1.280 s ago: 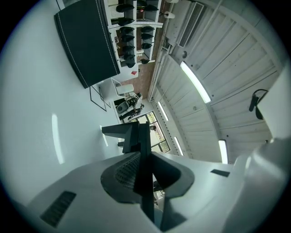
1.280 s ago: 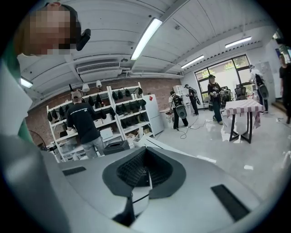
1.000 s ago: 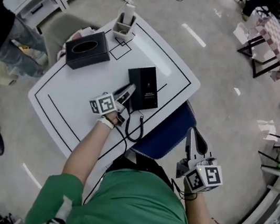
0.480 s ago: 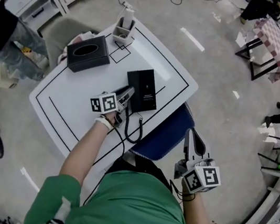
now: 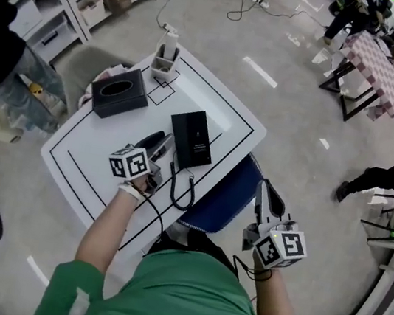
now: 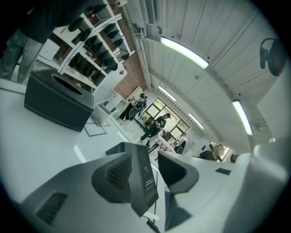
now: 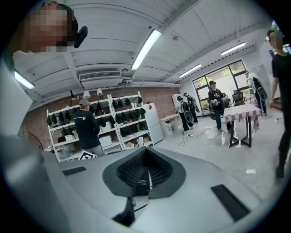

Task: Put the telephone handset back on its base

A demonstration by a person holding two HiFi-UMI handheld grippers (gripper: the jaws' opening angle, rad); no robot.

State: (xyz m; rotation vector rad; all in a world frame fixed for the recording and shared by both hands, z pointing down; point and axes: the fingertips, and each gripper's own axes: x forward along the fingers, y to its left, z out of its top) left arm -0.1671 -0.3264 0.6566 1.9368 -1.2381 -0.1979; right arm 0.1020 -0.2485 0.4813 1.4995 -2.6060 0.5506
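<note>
- Telephone (image 5: pixel 191 139): a flat black slab on the white table (image 5: pixel 224 105), between its middle and the edge nearest the person. At this size the handset cannot be told apart from the base.
- Cord (image 5: pixel 192 188): loops toward that near edge.
- Left gripper (image 5: pixel 161 138): just beside the telephone's left side, jaws apart, nothing between them.
- Right gripper (image 5: pixel 264 187): off the table, past the near edge, jaws closed and empty.
- Black tissue box (image 5: pixel 120 92): near the far edge.

Head view steeply down onto table (image 5: pixel 83 143); gripper views low, facing outward.
</note>
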